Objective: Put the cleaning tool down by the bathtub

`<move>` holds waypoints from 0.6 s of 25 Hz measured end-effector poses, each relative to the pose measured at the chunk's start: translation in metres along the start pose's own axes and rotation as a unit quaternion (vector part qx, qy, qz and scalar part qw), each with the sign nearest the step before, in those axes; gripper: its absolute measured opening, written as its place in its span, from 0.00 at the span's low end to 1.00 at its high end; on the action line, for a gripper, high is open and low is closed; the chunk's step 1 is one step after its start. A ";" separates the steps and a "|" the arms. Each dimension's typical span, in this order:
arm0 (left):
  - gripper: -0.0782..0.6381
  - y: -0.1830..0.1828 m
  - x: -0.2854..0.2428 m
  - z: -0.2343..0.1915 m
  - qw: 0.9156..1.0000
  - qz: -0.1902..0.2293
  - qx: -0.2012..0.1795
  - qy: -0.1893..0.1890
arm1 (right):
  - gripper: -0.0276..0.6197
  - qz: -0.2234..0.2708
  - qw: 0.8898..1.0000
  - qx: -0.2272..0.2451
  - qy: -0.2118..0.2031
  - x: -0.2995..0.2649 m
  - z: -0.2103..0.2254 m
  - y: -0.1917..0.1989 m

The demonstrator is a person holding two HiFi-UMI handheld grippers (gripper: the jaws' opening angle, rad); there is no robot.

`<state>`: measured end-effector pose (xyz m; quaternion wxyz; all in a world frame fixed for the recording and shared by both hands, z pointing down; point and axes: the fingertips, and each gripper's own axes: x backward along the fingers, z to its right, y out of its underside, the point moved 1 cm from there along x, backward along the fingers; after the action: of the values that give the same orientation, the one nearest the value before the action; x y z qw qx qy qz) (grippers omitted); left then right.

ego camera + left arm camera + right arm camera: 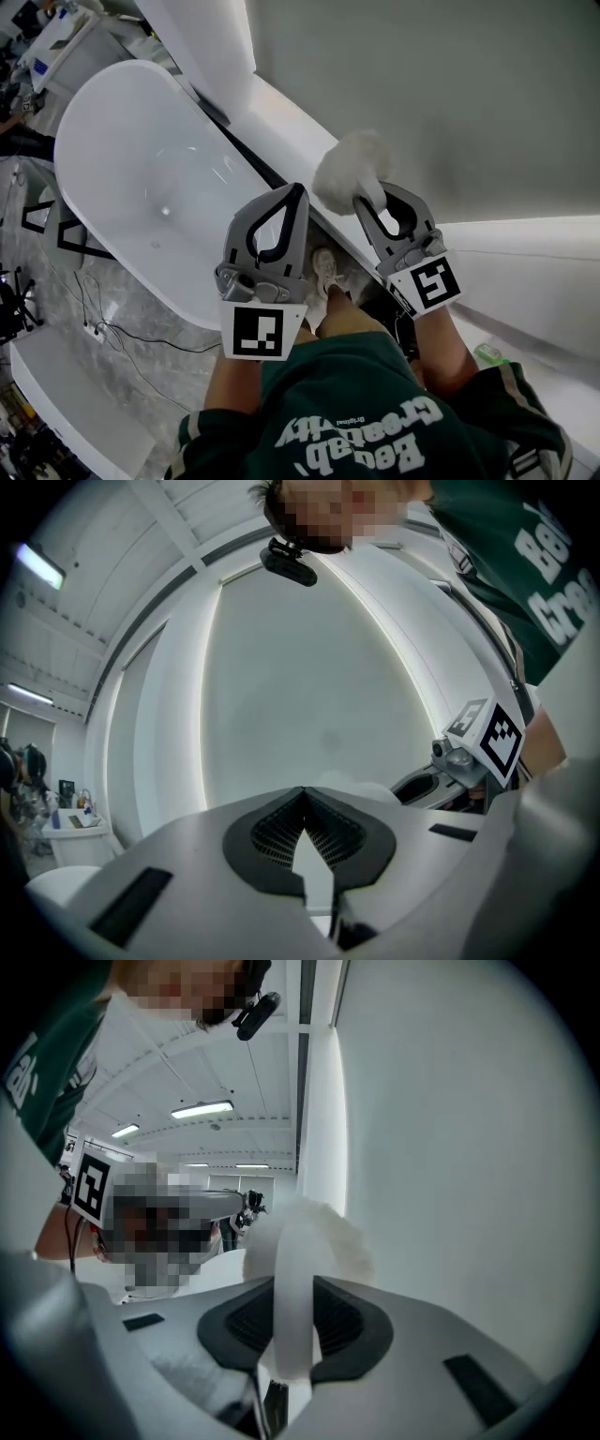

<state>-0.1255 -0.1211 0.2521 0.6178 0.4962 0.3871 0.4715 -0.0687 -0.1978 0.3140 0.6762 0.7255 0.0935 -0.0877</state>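
Note:
The cleaning tool is a fluffy white duster head (pixel 350 169) on a white handle (pixel 293 1307). My right gripper (pixel 367 201) is shut on that handle, and the fluffy head (pixel 323 1232) sticks out past its jaws. It hangs above the white ledge (pixel 281 117) just right of the white oval bathtub (pixel 122 141). My left gripper (pixel 298 190) sits close beside it on the left, over the tub's near right rim. Its jaws (pixel 302 791) meet at the tips with nothing between them. The right gripper (pixel 452 769) also shows in the left gripper view.
A grey wall (pixel 450 103) rises right of the ledge. Cables (pixel 112 328) trail over the marbled floor left of the tub, near a white bench (pixel 66 394). The person's shoe (pixel 328 272) stands below the grippers. A small green object (pixel 488 354) lies at the right.

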 end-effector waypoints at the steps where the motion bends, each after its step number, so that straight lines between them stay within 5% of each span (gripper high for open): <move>1: 0.12 0.001 0.000 -0.003 1.000 0.001 0.002 -0.004 | 0.19 -0.008 1.000 0.006 -0.002 -0.006 0.000 0.002; 15: 0.12 0.044 -0.002 -0.022 0.998 -0.017 0.035 -0.040 | 0.19 -0.125 0.990 0.046 -0.038 -0.081 -0.002 0.087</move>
<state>-0.1555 -0.1152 0.2902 0.6227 0.5294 0.3866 0.4271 -0.1247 -0.2034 0.4182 0.6288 0.7345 0.1535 -0.2038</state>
